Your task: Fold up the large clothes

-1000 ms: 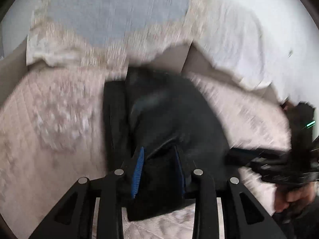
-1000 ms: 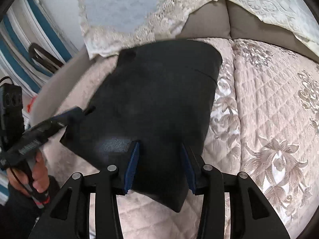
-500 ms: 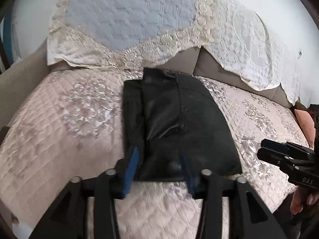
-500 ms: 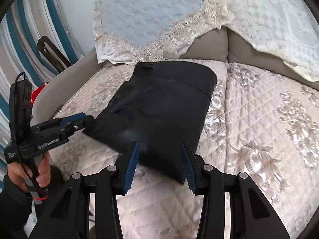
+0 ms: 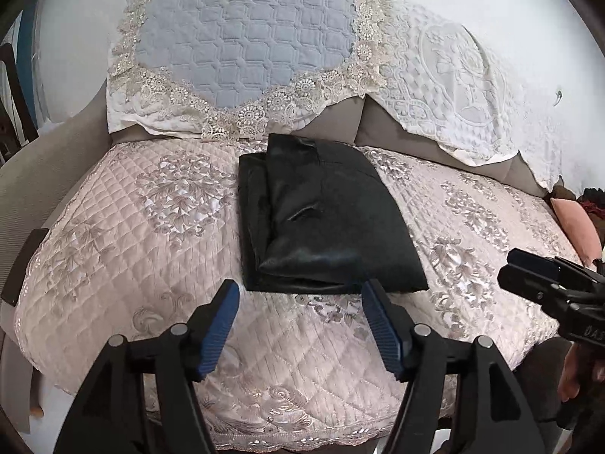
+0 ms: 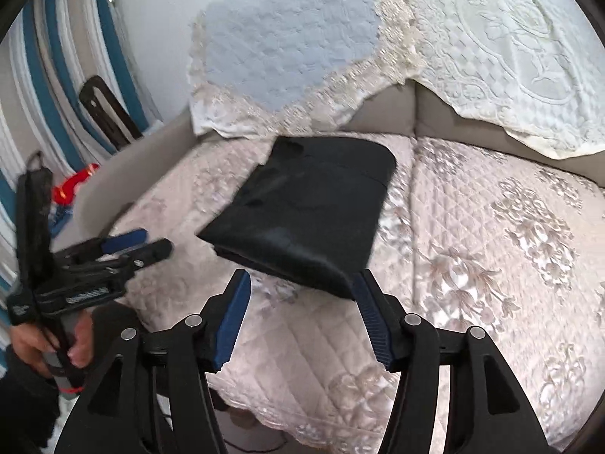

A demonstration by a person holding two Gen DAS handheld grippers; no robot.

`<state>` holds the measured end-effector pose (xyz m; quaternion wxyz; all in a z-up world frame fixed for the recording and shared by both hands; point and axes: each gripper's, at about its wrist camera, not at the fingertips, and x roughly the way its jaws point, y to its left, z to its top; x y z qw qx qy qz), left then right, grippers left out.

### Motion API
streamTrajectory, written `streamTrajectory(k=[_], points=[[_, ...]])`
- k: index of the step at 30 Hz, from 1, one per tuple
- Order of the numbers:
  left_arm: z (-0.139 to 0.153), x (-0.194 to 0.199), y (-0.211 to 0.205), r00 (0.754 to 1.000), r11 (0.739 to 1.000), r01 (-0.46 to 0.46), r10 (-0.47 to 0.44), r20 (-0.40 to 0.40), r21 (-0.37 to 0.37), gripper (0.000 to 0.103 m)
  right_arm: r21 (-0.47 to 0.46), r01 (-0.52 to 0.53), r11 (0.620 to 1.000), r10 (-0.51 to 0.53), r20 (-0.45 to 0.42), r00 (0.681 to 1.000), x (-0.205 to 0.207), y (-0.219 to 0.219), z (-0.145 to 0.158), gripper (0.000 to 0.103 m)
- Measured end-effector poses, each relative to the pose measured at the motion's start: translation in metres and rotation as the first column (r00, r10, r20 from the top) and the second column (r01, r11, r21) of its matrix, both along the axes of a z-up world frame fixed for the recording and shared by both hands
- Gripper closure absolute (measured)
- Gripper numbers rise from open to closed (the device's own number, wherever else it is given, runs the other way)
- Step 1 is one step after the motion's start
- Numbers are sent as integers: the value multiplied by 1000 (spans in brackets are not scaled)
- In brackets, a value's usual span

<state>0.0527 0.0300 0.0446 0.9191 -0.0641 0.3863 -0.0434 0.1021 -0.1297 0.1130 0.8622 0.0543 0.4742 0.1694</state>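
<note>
Now that the black garment (image 5: pixel 321 223) lies folded into a compact rectangle on the quilted sofa cover (image 5: pixel 124 249), near the backrest and just below the lace-edged blue throw (image 5: pixel 245 38), I judge the folding itself finished and this the let-go step. My left gripper (image 5: pixel 300 325) hangs above the bundle's near edge with its jaws spread wide, having just been opening, and nothing sits between the blue pads (image 5: pixel 217 329): the cloth's edge lies beyond the tips, apart from them. My right gripper (image 6: pixel 302 316) is much the same. Its jaws have just been opening too and stand apart with only sofa cover showing between them; the bundle's near corner seems to pass just behind the tip of one pad, but I see no press on it.

From the right wrist view the bundle looks tidy, with stacked layers showing along its near edge; from the left, a strip of lower layer shows along the left side and a shallow crease sits in the top panel.

Next, I think, comes either a light pat to flatten that crease, or moving on to another garment. If I return to the bundle, my jaws should take all the layers at once along one edge so the fold does not slide open on the slick fabric.
</note>
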Motion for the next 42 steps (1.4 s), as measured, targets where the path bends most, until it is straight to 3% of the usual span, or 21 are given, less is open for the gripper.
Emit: streamTrajectory(k=[10, 42], points=[[-29, 0, 7, 996, 998, -56, 58, -65, 27, 33, -32, 31, 999, -33, -63, 997, -6, -4, -38, 45], [-32, 1, 1, 995, 998, -55, 57, -78, 24, 33, -47, -6, 999, 3, -78, 997, -10, 3, -40, 45]])
